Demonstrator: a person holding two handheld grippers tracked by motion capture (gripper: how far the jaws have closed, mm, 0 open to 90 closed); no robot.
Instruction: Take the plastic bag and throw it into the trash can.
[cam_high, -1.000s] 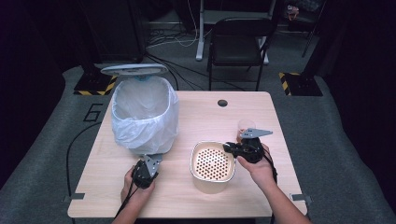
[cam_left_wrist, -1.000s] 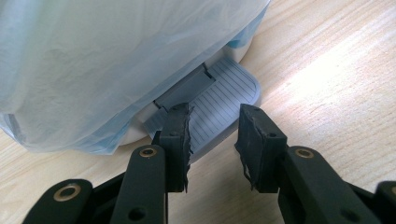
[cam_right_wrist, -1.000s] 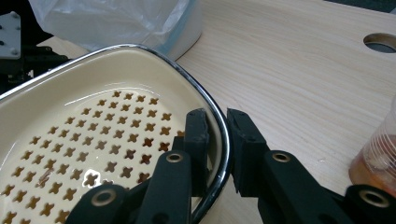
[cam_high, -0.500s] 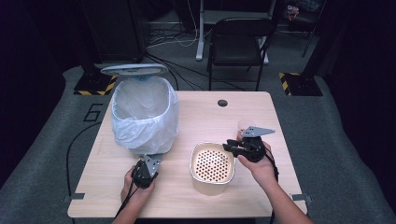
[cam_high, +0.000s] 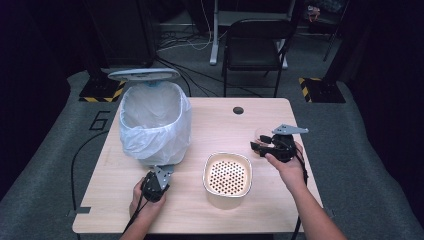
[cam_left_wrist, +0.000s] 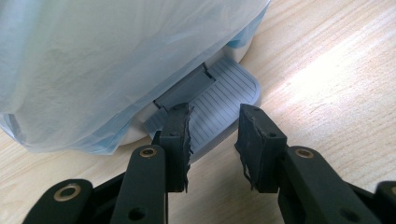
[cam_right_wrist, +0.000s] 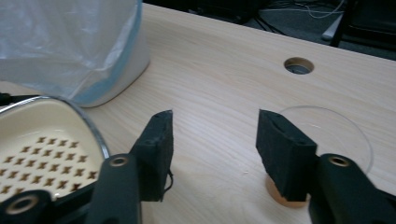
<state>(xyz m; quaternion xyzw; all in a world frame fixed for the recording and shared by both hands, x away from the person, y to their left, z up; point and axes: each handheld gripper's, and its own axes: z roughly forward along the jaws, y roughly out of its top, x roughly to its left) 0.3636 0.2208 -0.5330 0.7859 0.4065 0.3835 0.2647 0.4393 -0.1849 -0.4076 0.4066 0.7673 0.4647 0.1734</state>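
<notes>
Nearest the person, the left tool (cam_high: 156, 181) sat low on the table (cam_high: 220, 120) with its jaws apart and empty, pointed at the grey ribbed pedal (cam_left_wrist: 219, 100) of the bin (cam_high: 154, 122). Beside it stood the cream perforated container (cam_high: 227, 178). Right of that, the right tool (cam_high: 272, 145) was spread wide, gripping nothing, a clear glass (cam_right_wrist: 327, 135) just past its jaw; farther back, the lined bin's lid (cam_high: 143, 75) stood open.

Lined white bin (cam_high: 155, 122) upright, perforated cream bowl (cam_high: 227, 175) nearby, possibly empty
</notes>
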